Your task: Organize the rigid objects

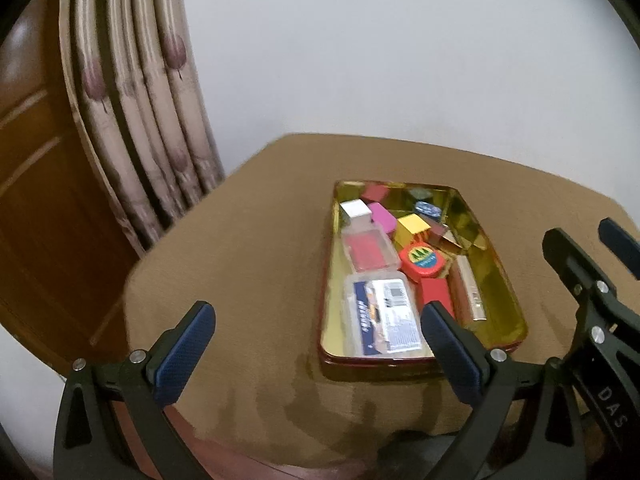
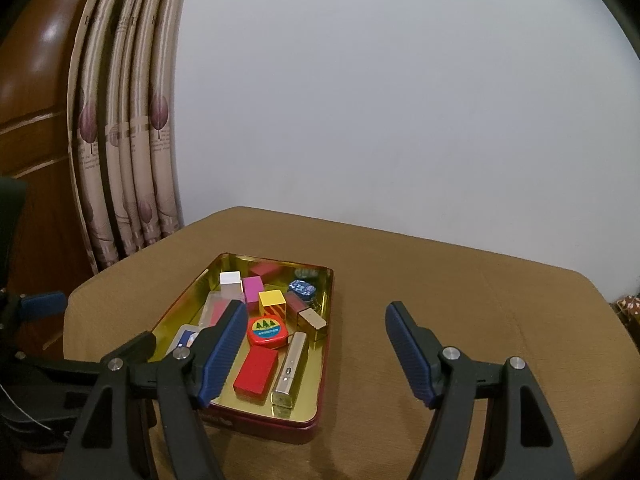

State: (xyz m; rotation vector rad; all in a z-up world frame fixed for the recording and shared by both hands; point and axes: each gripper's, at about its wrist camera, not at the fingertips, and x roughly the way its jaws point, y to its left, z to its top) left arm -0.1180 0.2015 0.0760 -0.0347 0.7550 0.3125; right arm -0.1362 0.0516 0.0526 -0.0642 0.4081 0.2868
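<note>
Both grippers are hovering over the table (image 2: 460,300) w/ nothing in them: left gripper (image 1: 316,334) is standing wide open, its right finger overlapping the near edge of the tin (image 1: 508,292) in the left view, and right gripper (image 2: 314,354) is also sitting wide, spanning the tin's near right corner and bare cloth beside it. All the rigid bits are lying inside the tin, none showing on the table around it, so the gathering part is looking done or close to it; judging from this, what's left is prob. tidying the pile, since things are lying at mixed angles rather than in rows. In there: white cube (image 2: 230,279), pink block (image 2: 253,289), yellow cube (image 2: 272,300), round red tape (image 2: 267,330), red block (image 2: 255,370), silver tube (image 2: 290,364), blue patterned piece (image 2: 303,289), a clear case w/ red inside (image 1: 370,250) and a labelled clear box (image 1: 384,326). Hard to read: left view is blurring, labels aren't legible, the far red piece is mixing w/ its reflection in the gold wall, and the right gripper's left finger is covering the clear cases in the right view. Table's near edge is getting cut off by both grippers' frames.
</note>
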